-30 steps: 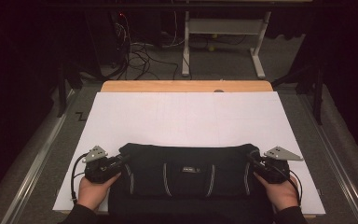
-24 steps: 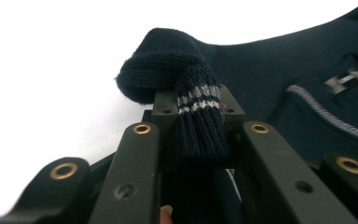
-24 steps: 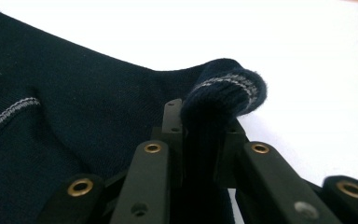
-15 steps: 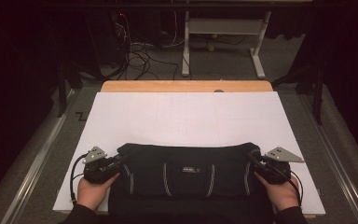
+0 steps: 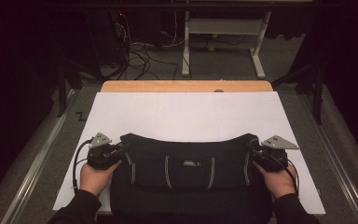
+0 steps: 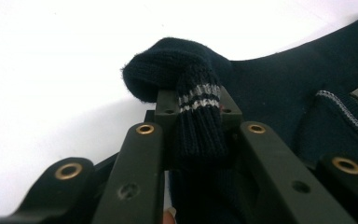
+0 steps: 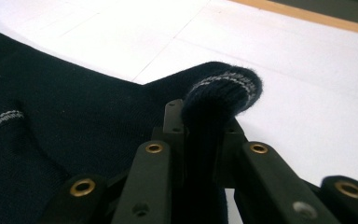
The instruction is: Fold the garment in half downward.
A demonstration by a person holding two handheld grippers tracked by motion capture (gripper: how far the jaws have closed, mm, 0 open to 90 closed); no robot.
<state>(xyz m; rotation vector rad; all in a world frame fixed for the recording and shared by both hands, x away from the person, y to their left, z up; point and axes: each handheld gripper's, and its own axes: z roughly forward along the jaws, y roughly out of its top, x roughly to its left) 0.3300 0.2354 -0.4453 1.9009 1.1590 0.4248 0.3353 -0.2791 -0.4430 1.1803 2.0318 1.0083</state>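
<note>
Two corners of the dark knit sweater are pinched: your left gripper and right gripper each clamp a striped fold. Fabric stretches between them, seemingly partly folded; laying it flat remains.

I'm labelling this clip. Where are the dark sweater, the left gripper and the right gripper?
dark sweater (image 5: 191,179): high view, its folded middle.
left gripper (image 6: 198,109): left gripper view, between jaws pinching a striped cuff.
right gripper (image 7: 204,122): right gripper view, between jaws pinching knit.
</note>
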